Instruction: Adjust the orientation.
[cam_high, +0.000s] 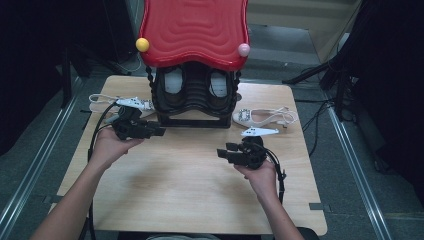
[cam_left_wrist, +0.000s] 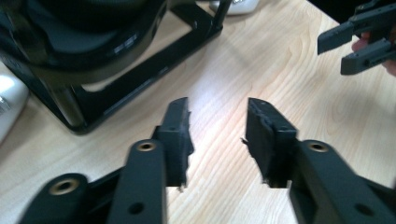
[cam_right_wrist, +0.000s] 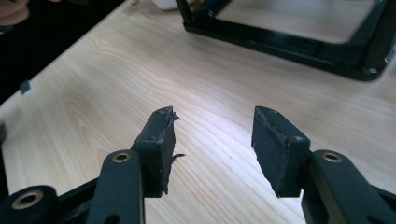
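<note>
A black rack (cam_high: 192, 97) with a wavy red top (cam_high: 195, 30) stands at the back of the wooden table (cam_high: 190, 190). Two white shoes (cam_high: 174, 82) sit inside it. One white sandal (cam_high: 265, 117) lies right of the rack, another (cam_high: 102, 99) to its left. My left gripper (cam_high: 157, 131) hovers by the rack's front left corner, jaws open and empty (cam_left_wrist: 217, 112) over bare wood beside the rack's base (cam_left_wrist: 140, 88). My right gripper (cam_high: 223, 151) is held at mid-table, right of centre, pointing left, open with nothing between its jaws (cam_right_wrist: 215, 116).
A yellow ball (cam_high: 142, 44) and a pink ball (cam_high: 243, 49) cap the red top's front corners. The rack's black base frame (cam_right_wrist: 289, 44) lies ahead of the right gripper. Dark stands and cables (cam_high: 325, 75) crowd the floor at the right.
</note>
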